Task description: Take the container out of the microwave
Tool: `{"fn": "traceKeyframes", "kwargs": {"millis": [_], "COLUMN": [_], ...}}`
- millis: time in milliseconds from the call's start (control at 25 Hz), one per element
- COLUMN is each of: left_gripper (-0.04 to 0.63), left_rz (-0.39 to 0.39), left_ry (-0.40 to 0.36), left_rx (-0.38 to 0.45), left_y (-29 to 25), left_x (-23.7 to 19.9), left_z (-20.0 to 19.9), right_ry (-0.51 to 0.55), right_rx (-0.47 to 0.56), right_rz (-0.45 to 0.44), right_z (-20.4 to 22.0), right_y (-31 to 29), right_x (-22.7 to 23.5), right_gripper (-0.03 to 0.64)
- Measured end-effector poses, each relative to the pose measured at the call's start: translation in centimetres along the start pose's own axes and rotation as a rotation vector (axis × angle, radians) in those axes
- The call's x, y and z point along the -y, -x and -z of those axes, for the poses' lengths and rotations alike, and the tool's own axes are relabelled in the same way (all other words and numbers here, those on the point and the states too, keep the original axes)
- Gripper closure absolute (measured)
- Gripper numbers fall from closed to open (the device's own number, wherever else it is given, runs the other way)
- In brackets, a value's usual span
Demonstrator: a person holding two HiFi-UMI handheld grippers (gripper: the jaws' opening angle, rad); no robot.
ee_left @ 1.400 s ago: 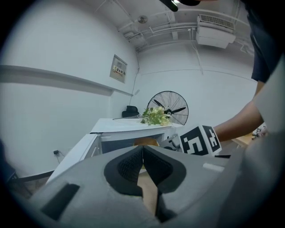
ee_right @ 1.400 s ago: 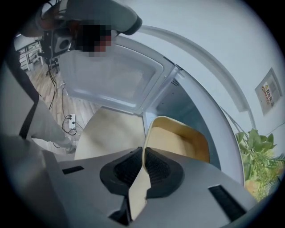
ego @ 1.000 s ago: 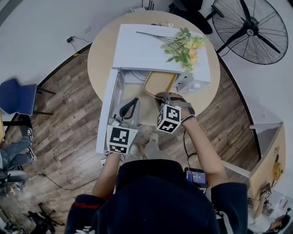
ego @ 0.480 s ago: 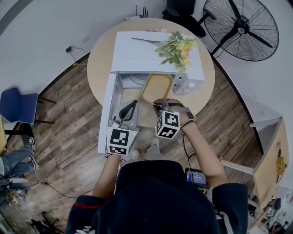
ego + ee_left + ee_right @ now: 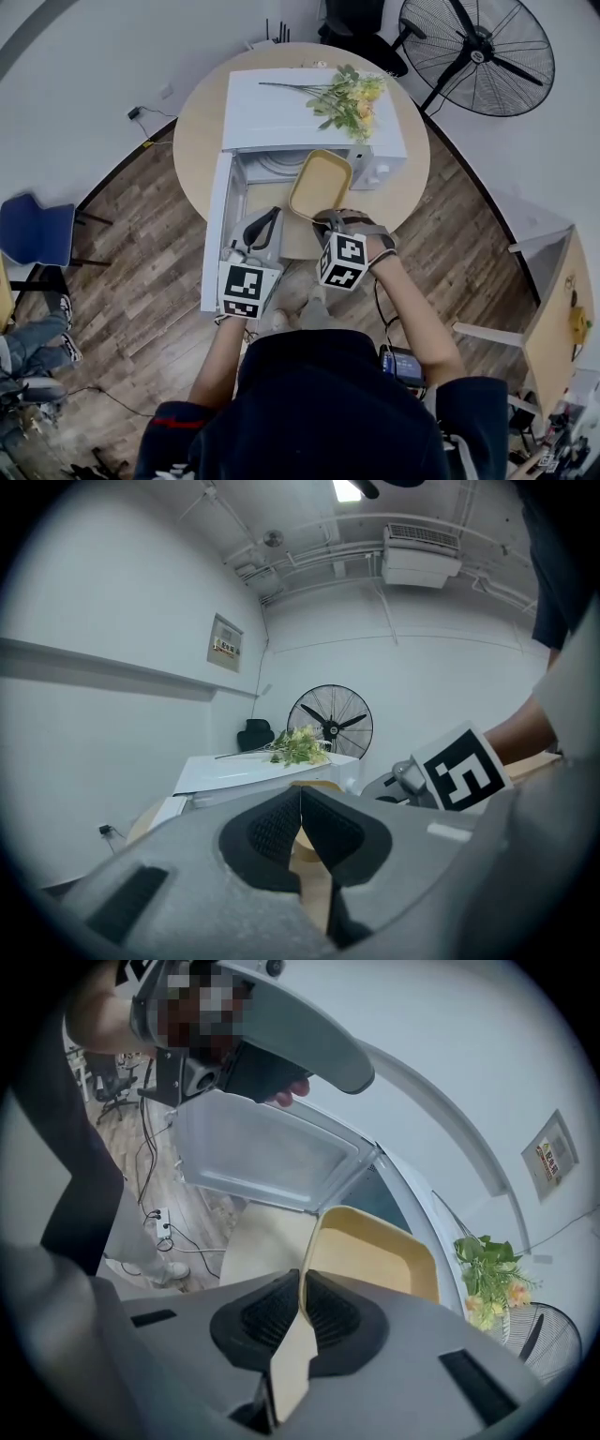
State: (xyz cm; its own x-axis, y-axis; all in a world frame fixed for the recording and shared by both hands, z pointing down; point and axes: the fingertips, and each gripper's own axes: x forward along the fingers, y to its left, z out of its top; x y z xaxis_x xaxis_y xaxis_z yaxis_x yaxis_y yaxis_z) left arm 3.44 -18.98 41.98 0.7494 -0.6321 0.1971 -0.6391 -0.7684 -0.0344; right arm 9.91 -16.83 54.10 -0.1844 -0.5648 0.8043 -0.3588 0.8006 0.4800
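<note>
One round counter (image 5: pixel 202 122) with a smooth, pale tan top stands on a floor (image 5: pixel 141 216) of brown wood planks. A big black pedestal fan (image 5: pixel 478 56) with a wire cage is at the far right.

On the counter sits a boxy white microwave (image 5: pixel 281 108). Its flat door (image 5: pixel 214 234) is swung wide open toward the near left. A loose bunch of green-leaved yellow flowers (image 5: pixel 347 94) lies on the microwave's top.

The container (image 5: pixel 321 183) is a shallow, matte yellow tray, rectangular with rounded corners. It is just outside the microwave's open front and above the counter, with its far end close to the opening.

The right tool (image 5: pixel 319 220) grips the container by its near rim. In the right gripper view the thin yellow edge runs between the two ribbed black pads, which press on it from both sides.

The left tool (image 5: pixel 267 220) is near the inner face of the open door, left of the container. Its dark textured pads meet at their tips with nothing between them.
</note>
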Motion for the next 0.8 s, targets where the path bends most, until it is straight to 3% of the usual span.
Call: {"fn": "traceKeyframes", "kwargs": {"millis": [800], "left_gripper": [0.580], "left_rz": [0.079], "left_ry": [-0.048], "left_rx": [0.030], "left_y": [4.0], "left_x": [2.3], "left_z": [-0.4], "right_ry": [-0.034], "right_rx": [-0.033], "right_rz": [0.065], "right_z": [-1.2], "right_y": [3.8], "right_x": [-3.2], "right_gripper": [0.591]}}
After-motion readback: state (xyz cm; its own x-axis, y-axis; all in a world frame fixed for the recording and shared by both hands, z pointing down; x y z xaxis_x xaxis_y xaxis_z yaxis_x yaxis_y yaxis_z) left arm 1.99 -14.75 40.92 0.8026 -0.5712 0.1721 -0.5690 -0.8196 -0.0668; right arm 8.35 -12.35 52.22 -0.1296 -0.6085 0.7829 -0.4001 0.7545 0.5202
